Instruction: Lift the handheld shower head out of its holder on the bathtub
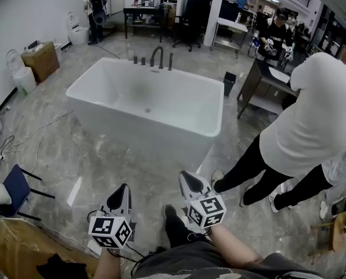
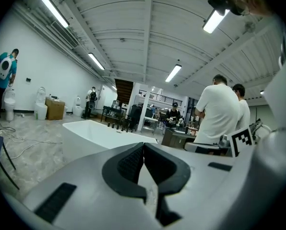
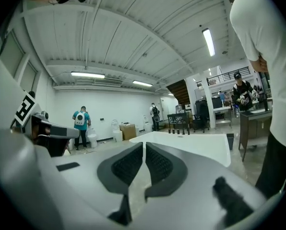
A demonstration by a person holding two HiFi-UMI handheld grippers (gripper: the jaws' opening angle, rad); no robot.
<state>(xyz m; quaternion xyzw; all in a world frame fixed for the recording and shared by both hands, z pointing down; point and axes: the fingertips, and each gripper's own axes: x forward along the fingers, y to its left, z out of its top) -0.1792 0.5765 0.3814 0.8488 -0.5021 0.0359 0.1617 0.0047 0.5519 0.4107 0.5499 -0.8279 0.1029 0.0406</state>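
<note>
"What's nearest?"

"Two grippers. The left gripper (image 1: 125, 186) and the right gripper (image 1: 187, 176) each have their jaws pressed together on nothing."

"And beyond?"

"One white bathtub (image 1: 138, 124). Four dark fittings (image 1: 156, 57) stand on its far rim. The rightmost, the handheld shower head (image 1: 170, 61), stands upright, long axis vertical. Its holder is too small to make out."
</note>
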